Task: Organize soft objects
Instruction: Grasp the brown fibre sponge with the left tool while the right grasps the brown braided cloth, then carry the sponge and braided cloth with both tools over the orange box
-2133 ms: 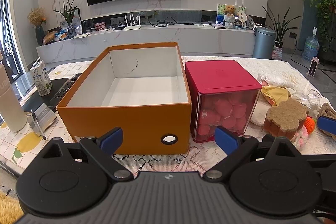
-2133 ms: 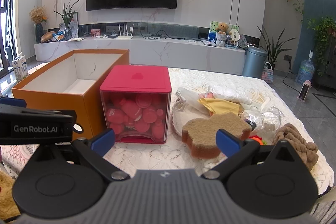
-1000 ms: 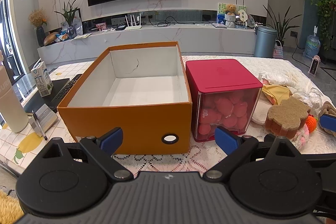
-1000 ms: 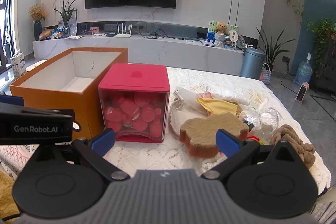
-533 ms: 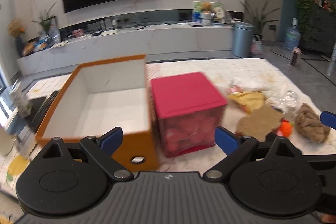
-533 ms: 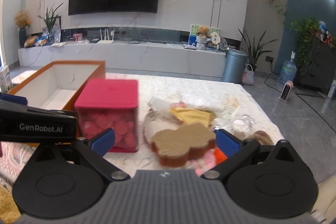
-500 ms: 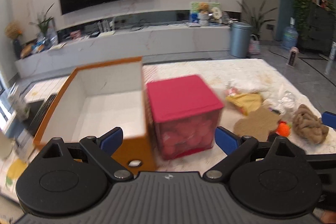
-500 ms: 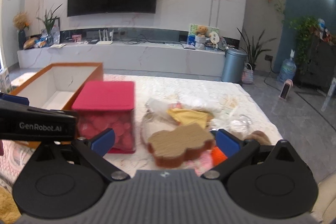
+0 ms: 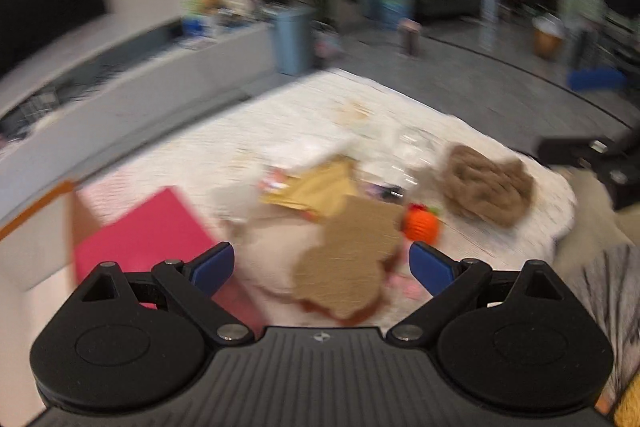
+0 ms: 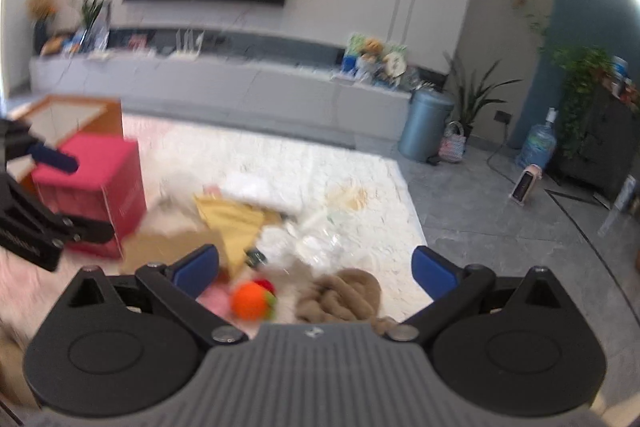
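Above a white cloth-covered table (image 10: 320, 163), both claws, left (image 9: 321, 267) and right (image 10: 315, 267), gape wide and empty. Soft things lie blurred beneath: tan cushion (image 9: 348, 267), orange ball (image 10: 250, 301), brown knitted bundle (image 10: 340, 295). Orange box (image 10: 106, 113) is cut off behind red container (image 10: 90, 175).

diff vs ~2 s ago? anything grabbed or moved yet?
Only the grippers moved: both swung right, off the boxes and toward the soft pile. The left gripper now faces the brown bear-shaped sponge; the right gripper frames the orange ball and tan knit bundle. Nothing grabbed; both jaws stay open and empty. The red box and pile look unmoved.
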### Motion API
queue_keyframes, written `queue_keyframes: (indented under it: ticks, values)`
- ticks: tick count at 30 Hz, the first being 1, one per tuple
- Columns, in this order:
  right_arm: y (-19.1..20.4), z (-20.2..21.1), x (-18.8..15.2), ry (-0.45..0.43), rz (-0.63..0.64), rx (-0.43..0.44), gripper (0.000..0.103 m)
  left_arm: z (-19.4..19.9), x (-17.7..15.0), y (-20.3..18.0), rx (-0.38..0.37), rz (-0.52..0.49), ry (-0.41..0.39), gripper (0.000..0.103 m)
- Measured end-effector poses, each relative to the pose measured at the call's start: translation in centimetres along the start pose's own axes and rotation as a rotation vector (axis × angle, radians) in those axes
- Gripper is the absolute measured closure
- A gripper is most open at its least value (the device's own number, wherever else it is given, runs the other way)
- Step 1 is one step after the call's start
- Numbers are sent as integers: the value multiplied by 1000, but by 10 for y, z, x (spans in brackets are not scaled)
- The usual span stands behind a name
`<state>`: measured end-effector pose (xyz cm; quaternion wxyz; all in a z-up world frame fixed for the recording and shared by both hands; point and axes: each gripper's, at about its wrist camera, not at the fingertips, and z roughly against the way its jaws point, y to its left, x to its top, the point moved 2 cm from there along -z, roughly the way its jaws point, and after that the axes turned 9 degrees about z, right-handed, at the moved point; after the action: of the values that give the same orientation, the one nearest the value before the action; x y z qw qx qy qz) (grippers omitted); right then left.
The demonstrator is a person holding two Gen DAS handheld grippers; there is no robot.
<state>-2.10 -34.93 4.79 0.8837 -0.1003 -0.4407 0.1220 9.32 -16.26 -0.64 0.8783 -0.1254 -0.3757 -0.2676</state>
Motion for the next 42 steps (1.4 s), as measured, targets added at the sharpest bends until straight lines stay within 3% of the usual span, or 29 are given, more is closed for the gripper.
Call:
queue_keyframes:
  ticks: [3, 7, 11, 15, 21, 27, 29, 35, 40, 42]
  values:
    - [-16, -27, -15, 59, 7, 61, 3, -26, -2, -10, -56, -87, 58, 0]
    - [-26, -67, -39, 140, 2, 148, 3, -57, -5, -19, -52, -180, 104, 0]
    - [-24, -97, -49, 184, 14, 153, 2, -80, -4, -24, -16, -247, 123, 0]
    - [-25, -129, -56, 231, 18, 171, 3, -106, -1, -23, -21, -270, 200, 0]
    - [-28, -160, -71, 285, 5, 184, 3, -131, 4, -14, -73, -190, 272, 0]
    - [-27, -163, -74, 267, -1, 177, 3, -143, 8, -7, -130, -104, 325, 0]
    - [-25, -162, -76, 259, 14, 175, 6, -143, 7, -5, -160, -77, 334, 7]
    - [-17, -160, -83, 216, 88, 147, 24, -137, 6, -4, -153, -35, 331, 16]
    - [-13, -152, -80, 193, 124, 137, 40, -121, 9, 2, -136, 6, 289, 17]
    - [-13, -148, -78, 190, 131, 147, 41, -112, 12, 5, -141, 15, 267, 17]
